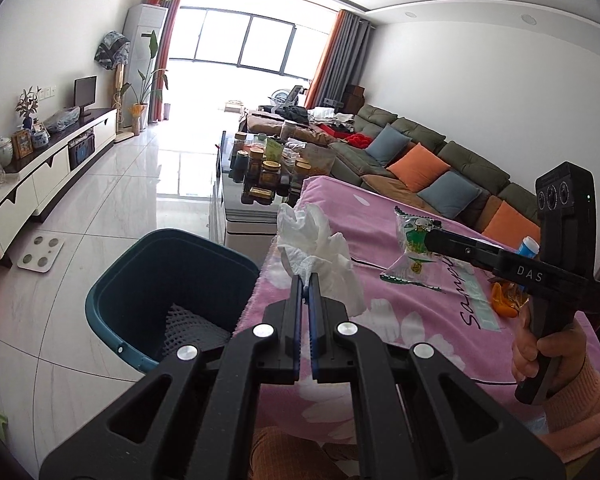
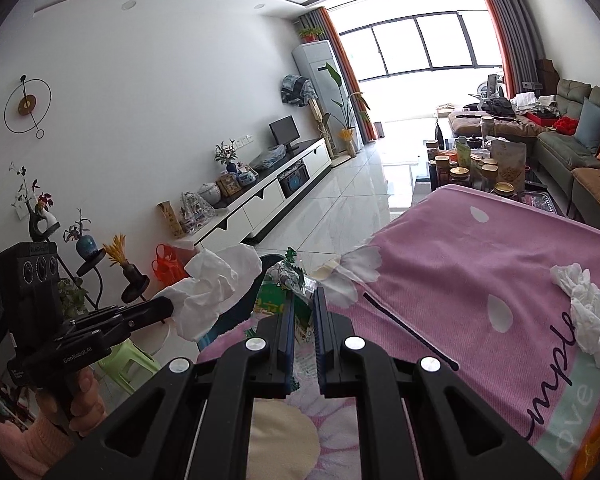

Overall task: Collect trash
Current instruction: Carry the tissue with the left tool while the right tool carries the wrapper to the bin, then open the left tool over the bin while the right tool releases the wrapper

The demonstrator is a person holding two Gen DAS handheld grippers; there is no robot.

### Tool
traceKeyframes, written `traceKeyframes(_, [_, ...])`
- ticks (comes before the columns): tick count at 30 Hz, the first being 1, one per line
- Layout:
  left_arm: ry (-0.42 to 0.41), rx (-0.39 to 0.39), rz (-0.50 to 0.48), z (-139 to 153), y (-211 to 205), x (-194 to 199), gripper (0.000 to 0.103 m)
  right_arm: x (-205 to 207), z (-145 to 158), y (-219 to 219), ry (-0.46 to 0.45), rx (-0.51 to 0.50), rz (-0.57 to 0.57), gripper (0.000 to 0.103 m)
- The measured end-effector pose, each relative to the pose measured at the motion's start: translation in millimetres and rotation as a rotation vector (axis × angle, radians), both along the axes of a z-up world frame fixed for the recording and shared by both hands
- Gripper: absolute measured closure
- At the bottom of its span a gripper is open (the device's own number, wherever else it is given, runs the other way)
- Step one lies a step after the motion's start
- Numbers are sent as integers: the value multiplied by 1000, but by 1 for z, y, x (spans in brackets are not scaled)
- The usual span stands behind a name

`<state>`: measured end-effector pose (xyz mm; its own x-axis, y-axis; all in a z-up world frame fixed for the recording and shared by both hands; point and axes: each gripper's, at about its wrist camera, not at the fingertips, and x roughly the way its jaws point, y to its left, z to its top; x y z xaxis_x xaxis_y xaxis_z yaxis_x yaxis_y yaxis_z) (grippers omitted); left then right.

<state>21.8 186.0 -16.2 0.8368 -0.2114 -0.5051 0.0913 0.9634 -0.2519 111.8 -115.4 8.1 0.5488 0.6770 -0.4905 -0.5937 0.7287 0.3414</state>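
My left gripper [image 1: 306,280] is shut on a crumpled white tissue [image 1: 318,254] and holds it above the left edge of the pink tablecloth [image 1: 400,312], beside the dark teal bin [image 1: 156,280] on the floor. The tissue also shows in the right wrist view [image 2: 216,288]. My right gripper [image 2: 304,296] is shut on a green and white snack wrapper [image 2: 284,292], held above the cloth; the wrapper also shows in the left wrist view [image 1: 414,248]. Another crumpled tissue [image 2: 584,312] lies on the cloth at the right. An orange wrapper [image 1: 508,300] lies behind the right gripper.
A coffee table [image 1: 252,200] crowded with jars stands beyond the pink-covered table. A green sofa [image 1: 440,160] with cushions runs along the right wall. A white TV cabinet [image 1: 48,168] lines the left wall, with a scale [image 1: 40,254] on the tiled floor. A black cable [image 2: 408,328] lies on the cloth.
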Motion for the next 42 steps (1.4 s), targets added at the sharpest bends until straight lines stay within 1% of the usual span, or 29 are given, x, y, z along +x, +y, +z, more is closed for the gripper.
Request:
traceKeyframes(10, [21, -19, 122, -5, 43, -7, 100, 16, 2, 47, 9, -7, 77, 95])
traceKeyframes(19, [69, -29, 188, -25, 74, 2, 100, 36, -3, 89, 35, -27, 121, 95])
traceKeyframes(27, [120, -23, 236, -43, 86, 13, 100, 50, -13, 127, 56, -76, 152, 95])
traceKeyframes(38, [193, -21, 280, -69, 97, 35, 100, 66, -44, 164, 136, -155, 155, 94])
traceKeyframes(42, [215, -37, 292, -80, 101, 45, 99, 67, -47, 172, 156, -177, 146, 90])
